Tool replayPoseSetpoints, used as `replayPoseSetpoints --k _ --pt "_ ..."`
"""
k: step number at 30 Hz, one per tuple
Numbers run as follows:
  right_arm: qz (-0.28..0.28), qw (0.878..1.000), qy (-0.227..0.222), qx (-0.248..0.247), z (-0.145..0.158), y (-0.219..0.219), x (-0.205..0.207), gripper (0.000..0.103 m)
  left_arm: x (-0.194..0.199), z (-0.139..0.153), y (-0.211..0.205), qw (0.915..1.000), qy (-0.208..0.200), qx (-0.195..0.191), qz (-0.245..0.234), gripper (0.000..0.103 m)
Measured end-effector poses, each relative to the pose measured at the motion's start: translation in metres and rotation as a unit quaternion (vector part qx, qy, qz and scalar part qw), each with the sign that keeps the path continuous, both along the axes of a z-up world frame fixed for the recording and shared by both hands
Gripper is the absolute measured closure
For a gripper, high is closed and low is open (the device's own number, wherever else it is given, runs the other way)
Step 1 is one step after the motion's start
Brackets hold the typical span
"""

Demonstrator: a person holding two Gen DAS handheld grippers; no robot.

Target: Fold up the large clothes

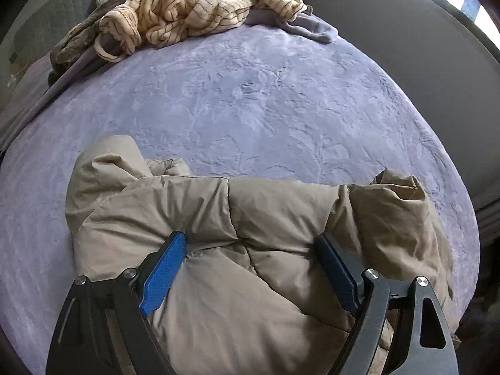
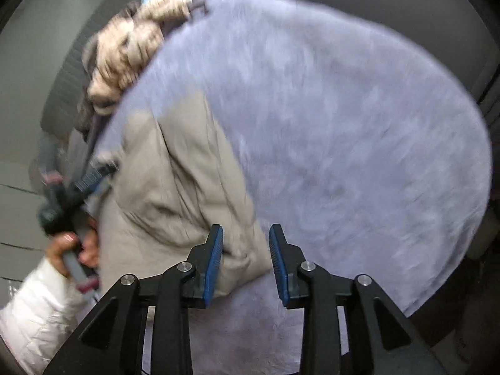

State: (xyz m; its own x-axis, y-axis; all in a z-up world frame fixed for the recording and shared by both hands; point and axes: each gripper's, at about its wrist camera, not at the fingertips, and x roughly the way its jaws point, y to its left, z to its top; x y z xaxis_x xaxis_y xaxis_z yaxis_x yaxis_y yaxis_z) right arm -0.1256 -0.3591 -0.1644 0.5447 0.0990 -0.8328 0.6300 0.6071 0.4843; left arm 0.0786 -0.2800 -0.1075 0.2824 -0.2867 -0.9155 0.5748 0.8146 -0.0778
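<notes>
A puffy beige jacket lies bunched on the lilac bed cover, near its front edge. My left gripper points down into it with the jaws wide; padded cloth fills the gap and bulges against both blue pads. The blurred right wrist view shows the jacket as a long bundle, with the left gripper at its far left side, held by a hand in a white sleeve. My right gripper hovers over the jacket's near corner, jaws partly apart, pads pressing on nothing.
A cream striped blanket is heaped at the bed's far end over a brown throw and grey cloth. A quilted grey headboard stands behind. The cover stretches bare to the right of the jacket.
</notes>
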Motion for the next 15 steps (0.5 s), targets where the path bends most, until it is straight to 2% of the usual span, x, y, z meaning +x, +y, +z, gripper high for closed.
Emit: replayPoseSetpoints --k 3,5,8,10,12,15 --pt "0.032 0.998 -0.046 0.014 0.021 -0.004 0.013 0.069 0.000 0.002 -0.002 0.9999 0.000 0.011 0.002 0.017" --pt "0.074 0.995 -0.058 0.019 0.025 0.003 0.037 0.069 -0.001 0.006 -0.001 0.9998 0.002 0.018 0.010 0.017" --pt "0.143 0.988 -0.044 0.025 0.014 0.021 0.077 0.069 -0.003 0.018 0.006 0.9993 0.006 0.024 0.029 0.017" --pt "0.171 0.984 -0.024 0.032 0.000 0.027 0.097 0.069 -0.010 0.035 0.023 0.9990 0.009 0.013 0.042 0.017" --pt "0.184 0.982 -0.001 0.031 -0.016 0.028 0.109 0.069 -0.022 0.049 0.044 0.9984 0.011 0.003 0.055 0.017" --pt "0.180 0.982 0.017 0.057 -0.034 0.022 0.111 0.069 -0.048 0.059 0.080 0.9967 0.027 -0.008 0.077 0.017"
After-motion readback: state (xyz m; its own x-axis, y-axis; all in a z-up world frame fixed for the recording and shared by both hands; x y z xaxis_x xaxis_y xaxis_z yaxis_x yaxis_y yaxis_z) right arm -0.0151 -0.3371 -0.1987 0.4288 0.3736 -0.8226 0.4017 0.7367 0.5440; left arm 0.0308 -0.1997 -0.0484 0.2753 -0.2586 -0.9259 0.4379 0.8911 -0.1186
